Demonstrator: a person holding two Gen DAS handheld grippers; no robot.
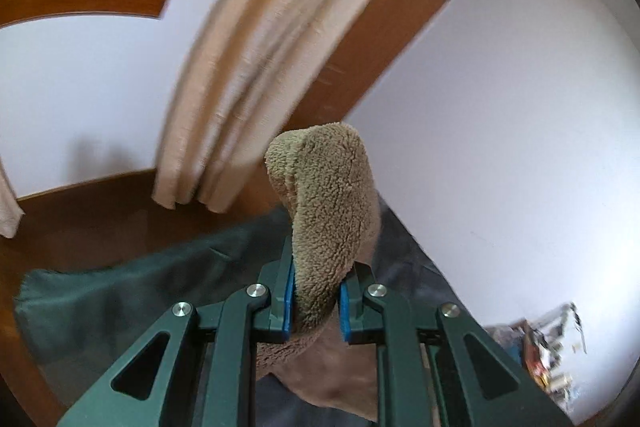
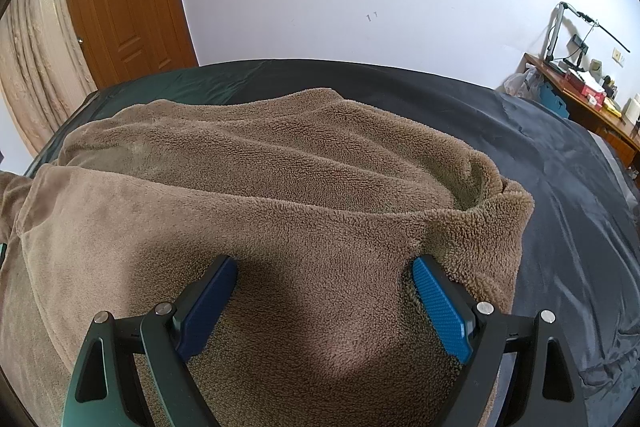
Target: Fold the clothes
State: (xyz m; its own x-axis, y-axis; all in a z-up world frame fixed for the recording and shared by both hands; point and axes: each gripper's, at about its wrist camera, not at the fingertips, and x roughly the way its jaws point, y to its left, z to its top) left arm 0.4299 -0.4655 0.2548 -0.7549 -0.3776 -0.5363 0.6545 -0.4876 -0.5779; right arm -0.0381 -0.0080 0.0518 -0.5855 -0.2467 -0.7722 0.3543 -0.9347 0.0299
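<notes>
Dark bed (image 2: 560,187): fleece garment (image 1: 332,211) pinched in left claw (image 1: 316,299)

The left tool (image 1: 316,291) pinches a fold of tan fleece garment (image 1: 332,211) between its blue pads (image 1: 286,311); the fleece stands up past the fingertips. Beyond it hang beige curtains (image 1: 256,75), with a dark green bedsheet (image 1: 132,291) below left.

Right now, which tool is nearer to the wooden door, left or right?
Left. The left tool, shut on a fold of the brown fleece garment, is raised close to the wooden door. The right tool sits open over the fleece, the door across the bed.
</notes>
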